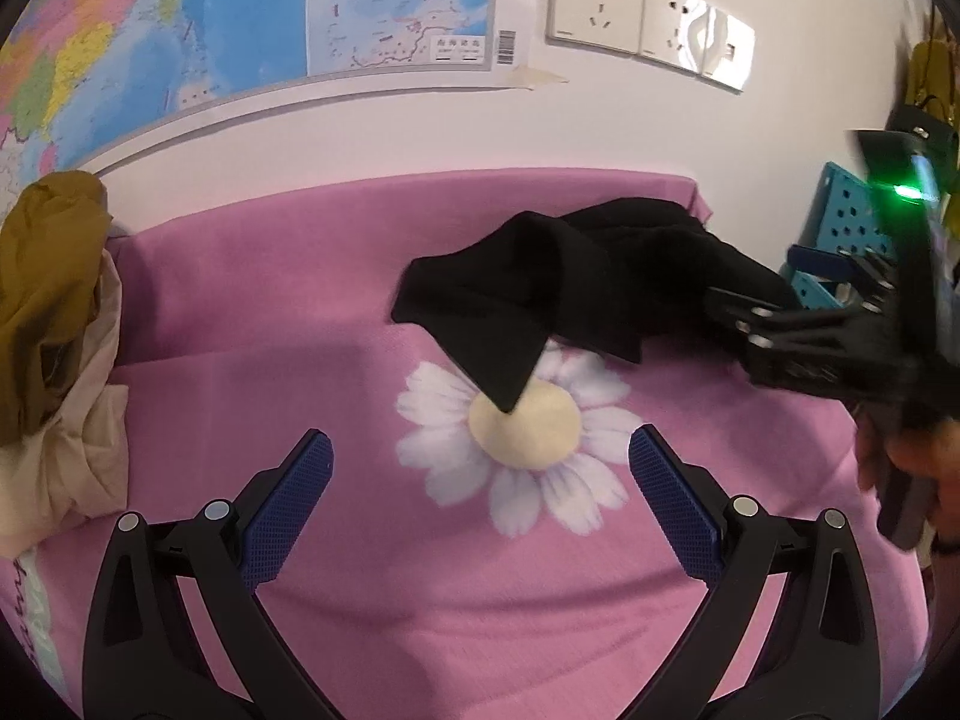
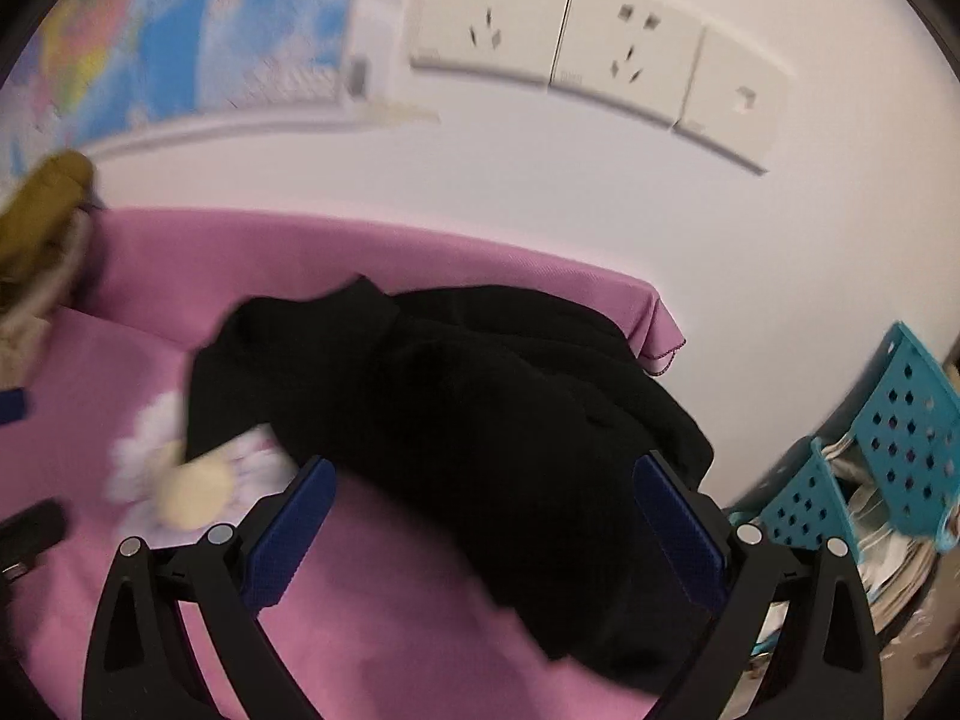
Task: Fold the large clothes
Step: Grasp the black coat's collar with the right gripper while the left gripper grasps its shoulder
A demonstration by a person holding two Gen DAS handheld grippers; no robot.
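Observation:
A black garment lies crumpled at the far right of the pink flower-print cloth on the table. One corner of it hangs over the printed daisy. My left gripper is open and empty above the daisy, short of the garment. My right gripper is open, its fingers straddling the black garment just above it. In the left wrist view the right gripper sits at the garment's right edge.
A heap of mustard and beige clothes lies at the left edge of the table. A teal perforated basket with papers stands off the table's right end. A wall with a map and sockets is behind.

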